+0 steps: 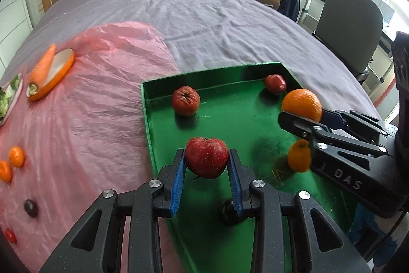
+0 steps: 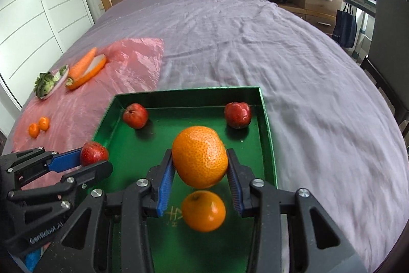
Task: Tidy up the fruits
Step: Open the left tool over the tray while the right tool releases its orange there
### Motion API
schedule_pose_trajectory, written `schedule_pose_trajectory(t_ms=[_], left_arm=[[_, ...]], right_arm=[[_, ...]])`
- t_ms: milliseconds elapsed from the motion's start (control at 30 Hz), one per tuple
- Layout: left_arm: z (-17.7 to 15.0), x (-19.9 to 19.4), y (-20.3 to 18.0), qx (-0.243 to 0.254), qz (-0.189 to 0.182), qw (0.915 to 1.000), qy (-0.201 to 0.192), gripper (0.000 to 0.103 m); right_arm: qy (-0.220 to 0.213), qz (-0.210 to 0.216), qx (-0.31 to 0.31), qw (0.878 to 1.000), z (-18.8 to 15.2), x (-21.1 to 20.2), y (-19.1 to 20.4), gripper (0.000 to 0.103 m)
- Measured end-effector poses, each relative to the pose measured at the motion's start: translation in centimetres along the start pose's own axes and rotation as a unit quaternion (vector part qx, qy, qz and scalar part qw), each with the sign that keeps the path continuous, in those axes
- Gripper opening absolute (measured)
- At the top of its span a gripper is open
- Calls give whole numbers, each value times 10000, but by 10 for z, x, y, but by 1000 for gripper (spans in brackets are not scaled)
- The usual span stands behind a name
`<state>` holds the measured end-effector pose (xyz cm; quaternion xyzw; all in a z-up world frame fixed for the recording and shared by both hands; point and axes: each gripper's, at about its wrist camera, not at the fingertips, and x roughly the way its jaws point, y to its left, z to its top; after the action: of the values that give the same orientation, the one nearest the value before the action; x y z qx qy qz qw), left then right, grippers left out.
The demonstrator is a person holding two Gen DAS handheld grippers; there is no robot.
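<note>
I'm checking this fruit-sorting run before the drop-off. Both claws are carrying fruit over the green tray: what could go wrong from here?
1. The left claw holds its red apple only at the sides; a jolt might slip it.
2. The right claw's large orange hangs above a smaller orange; released here, it could knock that one.
3. Fruit could roll inside the green tray.

On the black body of your right gripper [image 1: 301,117], seen from the left wrist camera, you can read the raised letters "DAS". On your left gripper [image 2: 94,160], seen from the right wrist camera, the side reads "GenRobot.AI". No other text is legible.
</note>
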<state>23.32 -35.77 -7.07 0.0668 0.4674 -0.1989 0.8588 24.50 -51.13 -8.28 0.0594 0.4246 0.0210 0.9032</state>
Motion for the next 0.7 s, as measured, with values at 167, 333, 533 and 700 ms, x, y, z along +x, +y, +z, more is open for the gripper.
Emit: schedule_pose_trajectory(t_ms=[167,333,533,700], left_arm=[[2,14,-3,-26,-55,9999,105,28],[3,23,-2,-87,-37,9997,216,28],[4,26,2,-125,-14,9995,282,31],[6,16,6,-240,-7,9996,173,47]], right_arm=[[246,-149,-46,9996,1,22,-3,53],[333,-201,-122,9992,-1,30,-2,54],[382,-280,-99,9988,-1,31,-3,55],[309,-324,-57,9990,1,23,-2,86]])
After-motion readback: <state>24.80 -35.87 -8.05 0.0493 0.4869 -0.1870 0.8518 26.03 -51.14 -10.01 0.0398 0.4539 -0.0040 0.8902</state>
